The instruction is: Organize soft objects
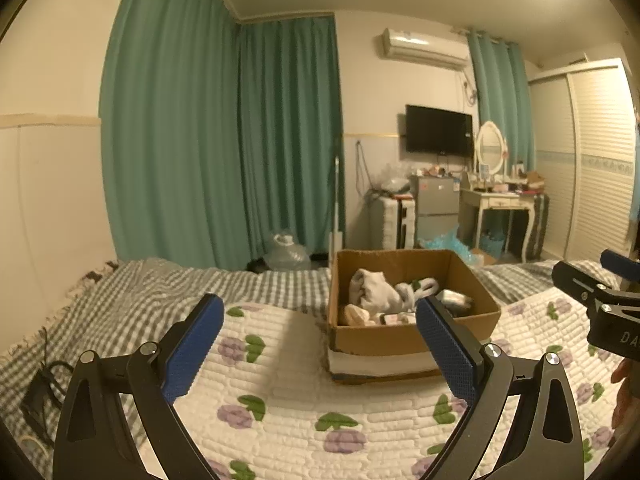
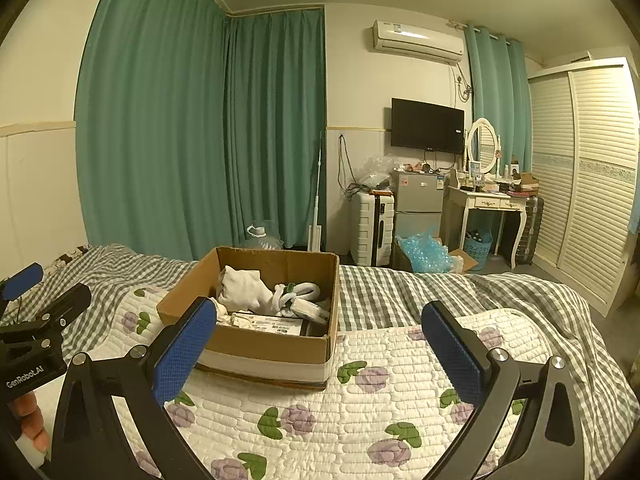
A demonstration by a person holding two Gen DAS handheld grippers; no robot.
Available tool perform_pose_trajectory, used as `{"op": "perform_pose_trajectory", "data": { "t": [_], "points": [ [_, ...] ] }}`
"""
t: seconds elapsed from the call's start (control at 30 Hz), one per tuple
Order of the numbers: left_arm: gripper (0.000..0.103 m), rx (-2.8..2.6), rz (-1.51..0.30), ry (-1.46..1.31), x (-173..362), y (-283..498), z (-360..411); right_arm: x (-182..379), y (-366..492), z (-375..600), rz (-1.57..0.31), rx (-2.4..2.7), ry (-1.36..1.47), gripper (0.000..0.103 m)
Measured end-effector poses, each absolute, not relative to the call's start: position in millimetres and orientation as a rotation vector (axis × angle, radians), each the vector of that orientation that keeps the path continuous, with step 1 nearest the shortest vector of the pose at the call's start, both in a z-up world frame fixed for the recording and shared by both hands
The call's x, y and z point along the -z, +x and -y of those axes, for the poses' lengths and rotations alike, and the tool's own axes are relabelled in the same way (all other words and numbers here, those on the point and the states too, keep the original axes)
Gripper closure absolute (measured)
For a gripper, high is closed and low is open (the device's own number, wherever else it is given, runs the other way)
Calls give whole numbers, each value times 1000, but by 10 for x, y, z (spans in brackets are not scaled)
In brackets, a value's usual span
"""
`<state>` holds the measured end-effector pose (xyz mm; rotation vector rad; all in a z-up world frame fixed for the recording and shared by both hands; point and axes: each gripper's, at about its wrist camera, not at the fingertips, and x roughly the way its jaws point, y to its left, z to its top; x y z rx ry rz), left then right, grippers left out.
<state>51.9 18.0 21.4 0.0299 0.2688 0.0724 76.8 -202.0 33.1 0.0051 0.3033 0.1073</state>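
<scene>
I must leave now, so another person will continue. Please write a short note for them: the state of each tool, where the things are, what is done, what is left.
Left tool: open, empty, above the floral quilt.
Right tool: open, empty, above the same quilt.
Cardboard box: on the bed, open, holding white soft items and some packets.
Done: nothing that can be confirmed.
Left: take out and sort the soft items.

One open brown cardboard box (image 2: 256, 344) sits on one bed (image 2: 400, 400). Two black grippers with blue-padded fingers (image 1: 196, 344) are in view. The room holds one black wall television (image 2: 427, 125), one white air conditioner (image 2: 418, 40), one oval mirror (image 2: 482, 151) and one white suitcase (image 2: 370, 228).
</scene>
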Motion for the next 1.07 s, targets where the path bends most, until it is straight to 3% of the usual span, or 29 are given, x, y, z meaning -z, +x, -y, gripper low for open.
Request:
{"op": "perform_pose_trajectory", "data": {
  "t": [1.07],
  "points": [
    [5, -69, -270, 25, -236, 479, -161, -301, 756, 2038, -317, -121, -2, 0]
  ]
}}
